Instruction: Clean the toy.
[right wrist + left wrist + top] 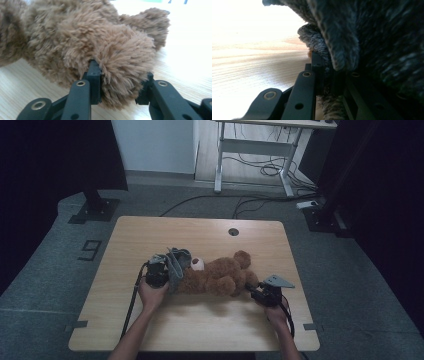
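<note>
A brown teddy bear (215, 277) lies on its side in the middle of the wooden table (150, 235), head toward the left. A grey knitted garment (176, 262) is bunched over its head end. My left gripper (169, 276) is at that end, shut on a fold of the grey knit (342, 37), which hangs over the jaws in the left gripper view. My right gripper (251, 289) is at the bear's other end, shut on a plush leg (125, 57) that bulges between its two jaws. The bear's body (62, 32) stretches away behind the leg.
A round cable hole (233, 231) sits near the table's far edge. Beyond the table stand a white desk frame (260, 145), loose cables (250, 200) on the floor and a black stand base (92, 210) at the far left. Bare tabletop lies in front of the bear.
</note>
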